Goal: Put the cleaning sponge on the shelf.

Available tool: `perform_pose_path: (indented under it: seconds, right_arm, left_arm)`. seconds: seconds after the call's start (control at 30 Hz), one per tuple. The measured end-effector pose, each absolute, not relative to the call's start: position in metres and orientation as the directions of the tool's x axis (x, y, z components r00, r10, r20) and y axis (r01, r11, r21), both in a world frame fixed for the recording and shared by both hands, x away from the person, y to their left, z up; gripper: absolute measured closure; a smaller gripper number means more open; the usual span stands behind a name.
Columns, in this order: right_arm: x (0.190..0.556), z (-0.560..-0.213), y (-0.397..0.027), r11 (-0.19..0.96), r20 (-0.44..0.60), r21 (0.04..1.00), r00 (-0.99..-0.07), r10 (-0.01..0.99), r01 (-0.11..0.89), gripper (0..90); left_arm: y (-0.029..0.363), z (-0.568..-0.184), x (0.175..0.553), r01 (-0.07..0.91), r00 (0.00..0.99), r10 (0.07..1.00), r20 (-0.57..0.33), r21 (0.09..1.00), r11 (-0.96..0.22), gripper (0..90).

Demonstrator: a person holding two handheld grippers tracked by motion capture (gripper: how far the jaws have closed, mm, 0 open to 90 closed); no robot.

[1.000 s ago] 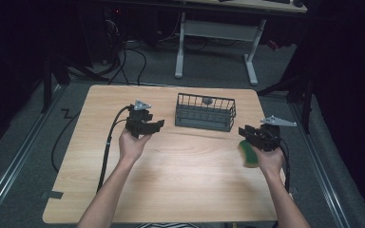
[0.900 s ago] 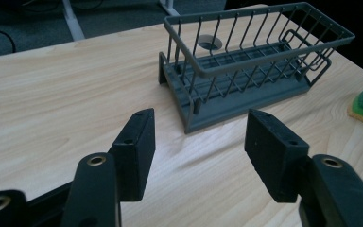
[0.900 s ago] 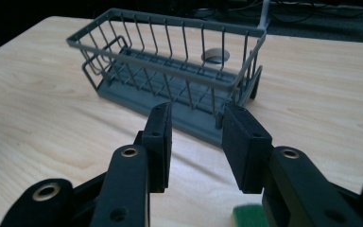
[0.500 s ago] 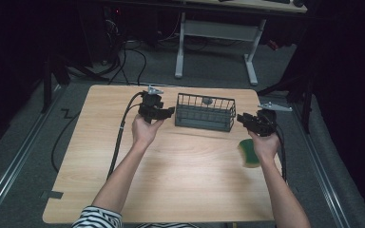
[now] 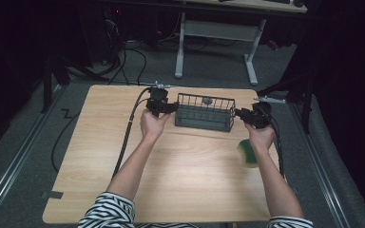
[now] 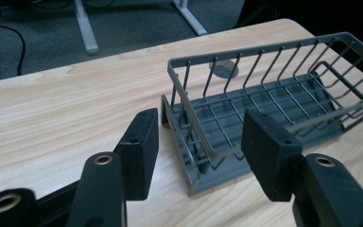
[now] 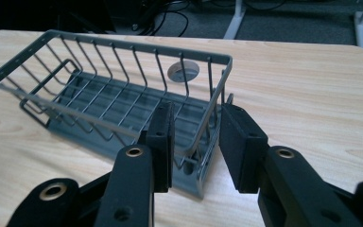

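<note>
Now the grey wire basket (image 5: 204, 113) stands on the far half of the wooden table (image 5: 100, 156), and it serves here as the landmark. The left gripper (image 5: 167, 109) is at the basket's left end, held in the person's left hand (image 5: 153, 124). In the left gripper view its two black pads are parted, one on each side of the end wall of the basket (image 6: 264, 109); the left pad (image 6: 139, 151) is outside the wall with bare wood visible between, and the other pad is over the floor of the basket, not pressing on a wire. These jaws have just been closing, with the end wall between them, but they do not clamp it.

The right gripper (image 5: 243, 114) is at the basket's right end, in the right hand (image 5: 260, 135). In the right gripper view its pads stand closer together, on both sides of the end wall of the basket (image 7: 113, 90); a thin gap shows on each side of the wires, so they are around the wall and not pressing it.

A green sponge (image 5: 248, 153) lies on the table near the front right of the basket, just beside the right wrist. Inside the basket nothing else can be made out; a round hole in the tabletop (image 7: 183, 71) shows behind its far wall.
</note>
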State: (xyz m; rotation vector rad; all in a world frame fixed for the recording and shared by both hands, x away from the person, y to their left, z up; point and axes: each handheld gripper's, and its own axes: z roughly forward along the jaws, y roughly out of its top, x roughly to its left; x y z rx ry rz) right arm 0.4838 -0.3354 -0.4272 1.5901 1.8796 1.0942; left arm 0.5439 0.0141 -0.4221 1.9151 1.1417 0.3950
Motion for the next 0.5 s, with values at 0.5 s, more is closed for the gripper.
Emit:
perform_pose_path:
  seconds: [0.5]
  right_arm:
    - [0.502, -0.438, -0.328, 0.011, 0.158, 0.767, -0.205, 0.966, 0.641, 64.8]
  left_arm:
    - [0.006, -0.438, 0.556, 0.593, 0.508, 0.846, -0.160, 0.778, -0.208, 54.3]
